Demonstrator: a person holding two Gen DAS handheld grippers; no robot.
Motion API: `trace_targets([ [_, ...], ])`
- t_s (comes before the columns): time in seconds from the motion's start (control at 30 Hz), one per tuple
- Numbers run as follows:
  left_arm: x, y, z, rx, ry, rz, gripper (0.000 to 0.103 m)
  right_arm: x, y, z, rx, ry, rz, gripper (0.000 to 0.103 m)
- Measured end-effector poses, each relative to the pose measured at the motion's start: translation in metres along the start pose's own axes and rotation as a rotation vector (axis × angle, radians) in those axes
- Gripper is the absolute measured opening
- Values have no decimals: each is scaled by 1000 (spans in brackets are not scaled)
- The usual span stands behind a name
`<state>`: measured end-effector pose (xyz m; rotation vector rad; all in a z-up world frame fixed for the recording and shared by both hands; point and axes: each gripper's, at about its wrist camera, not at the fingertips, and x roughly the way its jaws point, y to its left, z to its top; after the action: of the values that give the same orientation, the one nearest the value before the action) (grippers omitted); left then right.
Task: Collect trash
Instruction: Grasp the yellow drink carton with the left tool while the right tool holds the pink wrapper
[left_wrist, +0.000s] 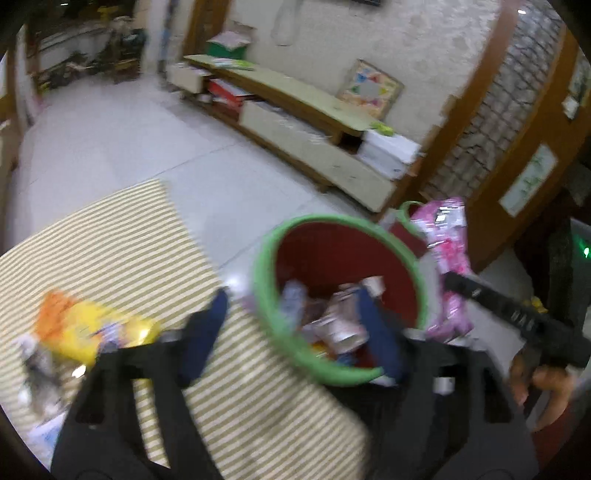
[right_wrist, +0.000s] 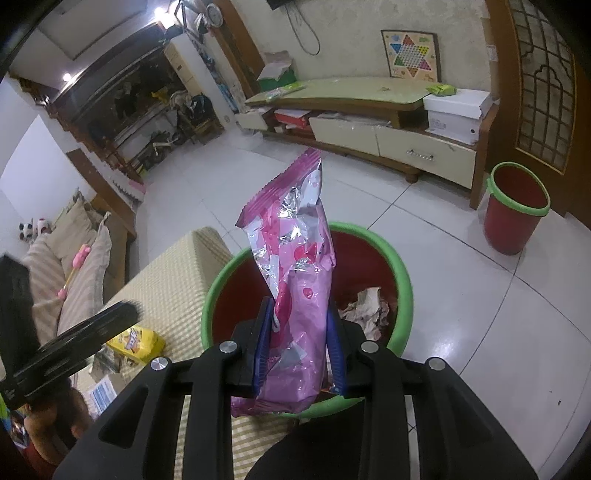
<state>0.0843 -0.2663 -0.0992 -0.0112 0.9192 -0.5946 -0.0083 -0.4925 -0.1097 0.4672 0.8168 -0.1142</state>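
Note:
My right gripper (right_wrist: 300, 341) is shut on a pink snack bag (right_wrist: 295, 266) and holds it upright over a red bin with a green rim (right_wrist: 400, 280). Crumpled paper (right_wrist: 365, 302) lies inside the bin. In the left wrist view the same bin (left_wrist: 266, 295) holds several wrappers, and the pink bag (left_wrist: 443, 258) hangs at its right side. My left gripper (left_wrist: 295, 325) is open and empty, with one blue finger over the striped cloth and the other over the bin. A yellow snack bag (left_wrist: 88, 332) lies on the striped cloth to its left, and shows in the right wrist view (right_wrist: 136, 341).
A striped cloth (left_wrist: 110, 236) covers the surface beside the bin. More wrappers and papers (left_wrist: 37, 369) lie at its left end. A second red bin (right_wrist: 517, 206) stands on the tile floor by a low TV cabinet (right_wrist: 388, 129). A sofa (right_wrist: 66, 258) is at the left.

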Motion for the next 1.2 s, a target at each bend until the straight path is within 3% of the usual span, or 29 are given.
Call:
trace_targets([
  [0.13,-26,58,-23,3,36,167,76,7,10,-6,-8,17,24,28],
  [0.2,-34,99,-21,-63,47,286,77,11,17,-7,-19,22,30,28],
  [0.3,-27,137,-8,-168,108,206,77,22,29,-10,-26,42,52,28],
  [0.37,-16,134,5,-66,157,188,78,23,36,-12,-35,46,71,28],
  [0.4,-14,129,8,-5,164,183,88,22,39,-12,-43,44,73,28],
  [0.5,1,103,16,287,237,169,95,21,43,-12,-77,55,71,29],
  [0.6,29,80,14,629,388,170,95,23,42,-15,-92,73,63,29],
  [0.83,80,69,-5,956,732,111,95,32,33,-23,-36,105,88,29],
  [0.9,93,68,-11,1042,744,150,96,35,33,-25,-32,113,93,29],
  [0.97,100,69,-10,1041,745,156,95,33,34,-26,-30,116,99,29],
  [1.03,101,69,-1,999,712,147,77,31,35,-26,-29,113,101,29],
  [1.1,101,73,10,951,672,155,66,30,36,-26,-27,109,102,29],
  [1.2,100,80,15,919,635,186,56,29,36,-26,-24,108,104,29],
])
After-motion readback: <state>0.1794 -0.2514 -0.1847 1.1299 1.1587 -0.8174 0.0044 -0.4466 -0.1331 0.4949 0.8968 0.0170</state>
